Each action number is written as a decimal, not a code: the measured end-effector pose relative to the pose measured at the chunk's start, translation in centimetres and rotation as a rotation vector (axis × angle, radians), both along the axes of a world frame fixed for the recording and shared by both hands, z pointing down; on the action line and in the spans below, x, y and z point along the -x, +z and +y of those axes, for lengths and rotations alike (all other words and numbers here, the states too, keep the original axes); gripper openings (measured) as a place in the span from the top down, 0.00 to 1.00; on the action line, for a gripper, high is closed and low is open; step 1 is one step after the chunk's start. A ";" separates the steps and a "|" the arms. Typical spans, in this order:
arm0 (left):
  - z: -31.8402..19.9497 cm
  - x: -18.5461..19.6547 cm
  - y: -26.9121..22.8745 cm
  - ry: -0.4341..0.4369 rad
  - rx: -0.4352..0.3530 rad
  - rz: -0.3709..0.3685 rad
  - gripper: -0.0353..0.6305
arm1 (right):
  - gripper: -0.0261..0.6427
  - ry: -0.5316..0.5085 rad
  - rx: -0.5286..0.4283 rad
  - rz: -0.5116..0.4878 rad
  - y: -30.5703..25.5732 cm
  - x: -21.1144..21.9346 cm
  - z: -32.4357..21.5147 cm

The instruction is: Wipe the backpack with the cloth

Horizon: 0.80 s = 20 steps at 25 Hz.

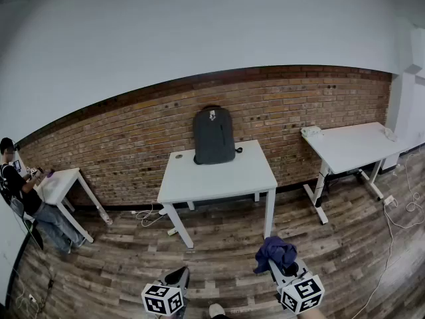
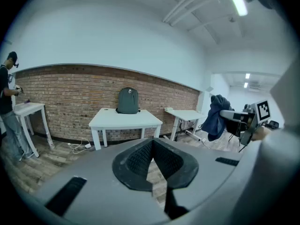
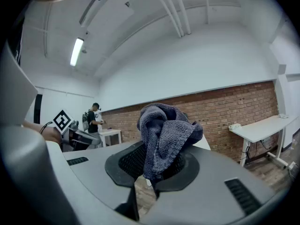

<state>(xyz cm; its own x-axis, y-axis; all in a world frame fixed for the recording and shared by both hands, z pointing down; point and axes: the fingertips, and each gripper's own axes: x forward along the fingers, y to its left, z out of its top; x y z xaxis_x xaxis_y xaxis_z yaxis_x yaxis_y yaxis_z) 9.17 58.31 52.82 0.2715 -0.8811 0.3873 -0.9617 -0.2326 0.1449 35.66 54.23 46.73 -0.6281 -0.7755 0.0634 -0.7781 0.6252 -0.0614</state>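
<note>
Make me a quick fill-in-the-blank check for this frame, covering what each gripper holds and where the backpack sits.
1. The right gripper is clamped on a dark blue ____.
2. The left gripper holds ____.
3. The backpack stands upright at the back of the middle white table, against the ____ wall.

Missing words: cloth; nothing; brick.
</note>
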 end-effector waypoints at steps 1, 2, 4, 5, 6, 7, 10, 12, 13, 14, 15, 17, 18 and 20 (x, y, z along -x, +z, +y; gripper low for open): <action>-0.3 0.1 0.2 0.001 -0.001 0.000 0.96 | 0.88 0.000 0.000 0.001 0.1 0.1 -0.3; -0.7 0.2 0.4 0.001 -0.001 0.000 0.96 | 0.88 -0.001 0.001 0.002 0.3 0.3 -0.6; -1.6 0.7 0.7 -0.003 -0.003 0.004 0.96 | 0.88 0.000 -0.001 0.004 0.5 0.6 -1.4; -2.3 1.1 0.9 -0.005 -0.006 0.007 0.96 | 0.88 0.003 -0.004 0.004 0.5 0.9 -2.0; -3.2 1.4 0.9 -0.005 -0.007 0.010 0.96 | 0.88 0.007 -0.006 0.003 0.5 1.1 -2.7; -4.1 1.6 1.0 -0.002 -0.007 0.012 0.96 | 0.88 0.011 -0.005 0.000 0.5 1.3 -3.5; -6.6 2.0 1.1 0.010 -0.006 0.013 0.96 | 0.88 0.011 0.018 -0.009 0.9 2.0 -5.9; -8.3 2.4 1.1 0.015 -0.008 0.013 0.96 | 0.88 0.013 0.028 -0.002 1.3 2.4 -7.5; -9.2 2.6 1.1 0.017 -0.010 0.015 0.96 | 0.88 0.015 0.029 0.001 1.3 2.6 -8.3; -10.1 2.8 1.0 0.019 -0.011 0.017 0.96 | 0.88 0.018 0.028 0.003 1.2 2.9 -9.1; -11.0 3.1 0.9 0.020 -0.015 0.021 0.96 | 0.88 0.020 0.026 0.006 1.0 3.3 -10.0; -12.7 3.6 0.7 0.021 -0.020 0.029 0.96 | 0.88 0.022 0.022 0.014 0.8 4.0 -11.6; -13.6 3.9 0.8 0.022 -0.020 0.030 0.96 | 0.88 0.023 0.021 0.017 0.8 4.4 -12.5; -15.3 4.6 1.2 0.026 -0.017 0.030 0.96 | 0.88 0.026 0.024 0.023 1.0 5.1 -14.0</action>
<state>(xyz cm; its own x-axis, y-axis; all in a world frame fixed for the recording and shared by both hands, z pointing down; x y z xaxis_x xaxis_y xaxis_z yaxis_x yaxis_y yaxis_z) 4.55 42.97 53.98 0.3055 -0.8799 0.3639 -0.9506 -0.2597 0.1700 30.54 40.21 47.70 -0.6061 -0.7896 0.0960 -0.7953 0.6034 -0.0580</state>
